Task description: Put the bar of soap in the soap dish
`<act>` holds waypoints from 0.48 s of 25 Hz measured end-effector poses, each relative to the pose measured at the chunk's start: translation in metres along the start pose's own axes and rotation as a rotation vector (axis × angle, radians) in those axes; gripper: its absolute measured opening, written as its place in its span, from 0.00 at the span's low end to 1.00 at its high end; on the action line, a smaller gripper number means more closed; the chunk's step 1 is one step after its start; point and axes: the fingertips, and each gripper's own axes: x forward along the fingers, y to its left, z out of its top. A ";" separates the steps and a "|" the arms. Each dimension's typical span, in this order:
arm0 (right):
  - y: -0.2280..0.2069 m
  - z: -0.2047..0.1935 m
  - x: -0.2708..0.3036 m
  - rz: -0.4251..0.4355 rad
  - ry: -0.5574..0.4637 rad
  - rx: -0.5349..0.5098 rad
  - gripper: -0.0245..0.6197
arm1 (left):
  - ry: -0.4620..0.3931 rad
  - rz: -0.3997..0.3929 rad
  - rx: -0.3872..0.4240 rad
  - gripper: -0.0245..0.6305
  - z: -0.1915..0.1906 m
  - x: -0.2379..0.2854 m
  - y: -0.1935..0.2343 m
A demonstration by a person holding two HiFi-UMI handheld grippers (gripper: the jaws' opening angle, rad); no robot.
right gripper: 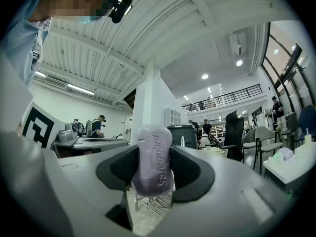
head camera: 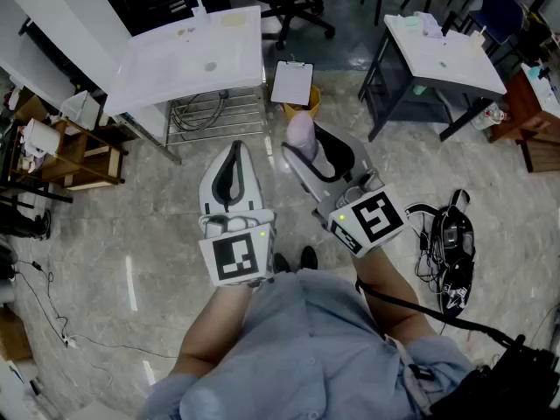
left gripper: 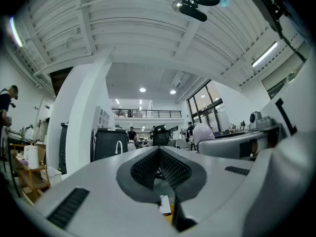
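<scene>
Bar of soap (right gripper: 154,154): held, off any surface.
One pale lilac bar, oblong with rounded ends, intact, with raised lettering running along its broad face. It stands on end, long axis upright, clamped across its narrow sides between the dark pads of the right gripper (right gripper: 154,174). Its upper end rises clear above the jaws. In the head view the bar of soap (head camera: 300,133) sits at the jaw tips, in the air above the floor.
</scene>
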 end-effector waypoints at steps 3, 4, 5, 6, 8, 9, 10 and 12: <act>-0.004 0.000 -0.002 -0.002 -0.006 0.001 0.34 | -0.002 -0.002 -0.004 0.04 -0.001 0.003 -0.004; -0.006 0.000 -0.003 -0.003 -0.009 0.006 0.34 | -0.002 -0.003 -0.004 0.04 -0.001 0.003 -0.005; -0.008 0.001 -0.004 -0.003 -0.013 0.014 0.34 | -0.001 -0.003 -0.004 0.04 -0.001 0.004 -0.007; -0.010 0.002 -0.005 -0.003 -0.017 0.023 0.34 | 0.001 -0.001 -0.004 0.04 -0.001 0.006 -0.008; -0.016 0.004 -0.006 -0.001 -0.026 0.036 0.34 | 0.002 0.005 -0.002 0.04 0.000 0.011 -0.011; -0.018 0.005 -0.007 0.001 -0.031 0.040 0.34 | 0.000 0.001 0.001 0.04 0.000 0.013 -0.013; -0.020 0.005 -0.008 0.003 -0.037 0.043 0.34 | -0.001 -0.005 0.004 0.04 0.001 0.014 -0.015; -0.022 0.007 -0.010 0.005 -0.046 0.048 0.34 | -0.001 -0.006 0.006 0.04 0.001 0.016 -0.018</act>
